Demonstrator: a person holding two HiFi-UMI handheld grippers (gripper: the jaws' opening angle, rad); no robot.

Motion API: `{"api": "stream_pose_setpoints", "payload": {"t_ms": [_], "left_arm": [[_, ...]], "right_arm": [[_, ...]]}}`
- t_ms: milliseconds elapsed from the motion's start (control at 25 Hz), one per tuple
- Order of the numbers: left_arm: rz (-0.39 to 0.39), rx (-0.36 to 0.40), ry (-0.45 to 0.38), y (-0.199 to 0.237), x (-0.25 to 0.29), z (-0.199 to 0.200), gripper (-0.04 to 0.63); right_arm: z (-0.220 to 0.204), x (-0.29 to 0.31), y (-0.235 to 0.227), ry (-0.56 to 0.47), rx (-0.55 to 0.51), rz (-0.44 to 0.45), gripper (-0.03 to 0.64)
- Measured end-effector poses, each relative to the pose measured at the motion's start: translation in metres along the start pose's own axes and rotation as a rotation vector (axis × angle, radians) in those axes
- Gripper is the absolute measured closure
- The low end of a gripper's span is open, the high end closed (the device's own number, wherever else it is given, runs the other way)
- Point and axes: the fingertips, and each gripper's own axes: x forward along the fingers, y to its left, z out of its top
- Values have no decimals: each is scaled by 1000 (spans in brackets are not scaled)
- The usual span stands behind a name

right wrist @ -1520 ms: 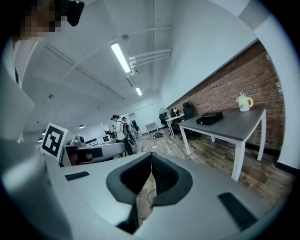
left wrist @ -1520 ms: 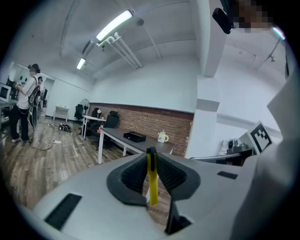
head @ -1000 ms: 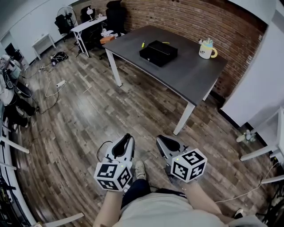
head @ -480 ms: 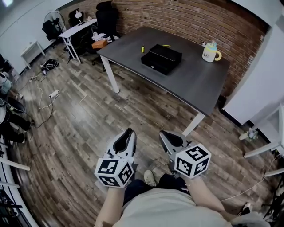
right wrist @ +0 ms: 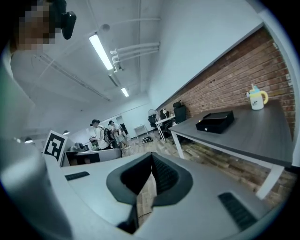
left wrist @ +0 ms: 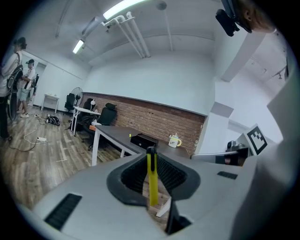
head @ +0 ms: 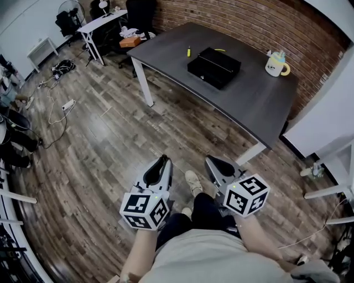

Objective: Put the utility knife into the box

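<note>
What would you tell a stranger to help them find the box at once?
Look at the dark grey table by the brick wall. Near its middle lies a flat black box, the biggest thing there, between a small yellow utility knife and a white mug with a yellow handle.

Fluorescent tubes (left wrist: 123, 7) overhead flood the room with even, bright white light, flaring near the top of both gripper views. The dark table (head: 249, 94) throws only a faint shadow on the wood floor (head: 110, 138). Fisheye lenses bow straight lines and blacken corners, while the left gripper (left wrist: 151, 152) and right gripper (right wrist: 151, 157) loom soft-focused.
</note>
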Motion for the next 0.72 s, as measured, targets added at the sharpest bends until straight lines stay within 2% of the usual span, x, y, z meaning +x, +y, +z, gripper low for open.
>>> {"api": "stream_pose_setpoints", "payload": {"t_ms": [320,560,720], "left_arm": [[26,-16,24,24,46,0,517],[62,-1,38,58,102,14,517],[89,4,38,84,142,33,517]], "right_arm": [[20,43,-36,-3,13,16,620],[44,108,-66,24,6,70,620],[75,158,-86,23,-4,114,620]]}}
